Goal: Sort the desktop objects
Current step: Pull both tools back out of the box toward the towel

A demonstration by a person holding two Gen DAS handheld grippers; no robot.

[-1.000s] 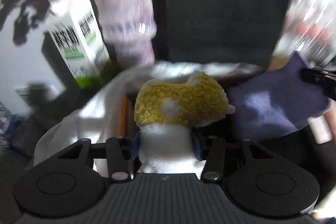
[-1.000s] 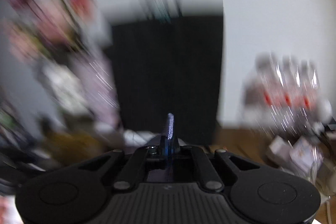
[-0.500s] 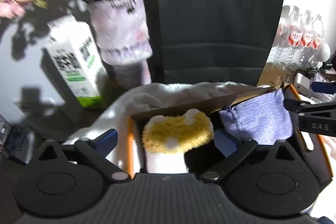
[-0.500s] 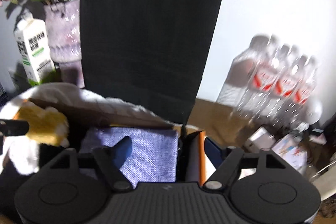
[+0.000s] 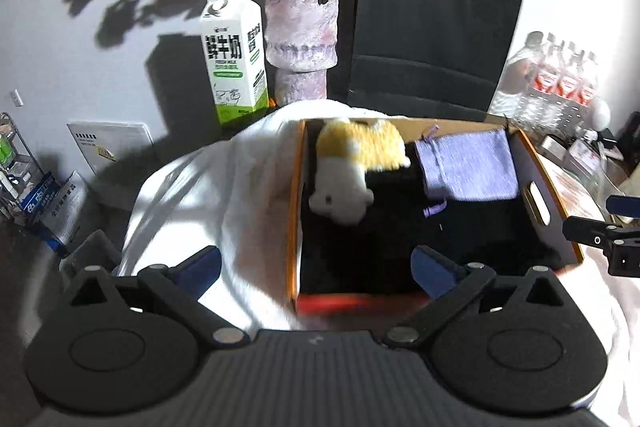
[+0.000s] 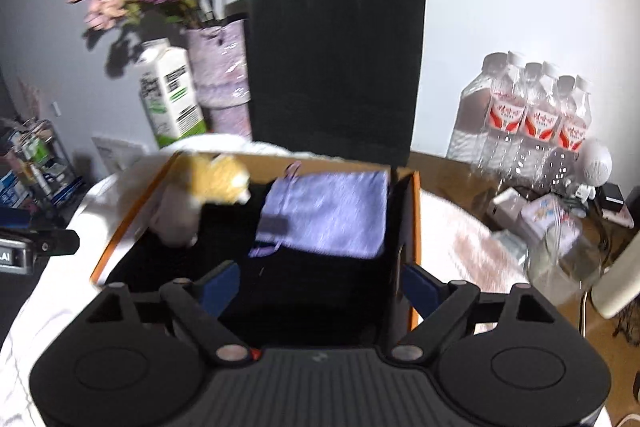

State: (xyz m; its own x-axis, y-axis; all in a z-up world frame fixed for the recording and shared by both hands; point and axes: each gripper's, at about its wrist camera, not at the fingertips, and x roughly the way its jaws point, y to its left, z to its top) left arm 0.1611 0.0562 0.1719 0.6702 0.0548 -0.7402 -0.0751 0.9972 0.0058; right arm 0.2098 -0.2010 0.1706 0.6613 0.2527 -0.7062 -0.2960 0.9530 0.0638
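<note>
An orange-edged box [image 5: 294, 195] with a dark inside stands on a white cloth. In its far left corner lies a yellow and white plush toy [image 5: 352, 163], and a purple drawstring pouch [image 5: 468, 167] lies beside it at the far right. My left gripper [image 5: 316, 267] is open and hangs over the box's near left edge, holding nothing. From the right wrist view I see the same box [image 6: 416, 211], plush toy [image 6: 208, 195] and pouch [image 6: 328, 215]. My right gripper [image 6: 320, 283] is above the box's near right part, its jaws opening with nothing between them.
Behind the box stand a milk carton [image 5: 234, 55], a pale vase of purple flowers [image 5: 302, 35] and a black paper bag [image 5: 432, 27]. A pack of water bottles [image 6: 532, 115] and small clutter [image 6: 548, 219] sit on the wooden desk at the right. The white cloth [image 5: 208, 187] drapes left.
The left gripper let go of the plush toy and the right let go of the purple pouch. Both things now lie in the box, and both grippers have pulled back and up.
</note>
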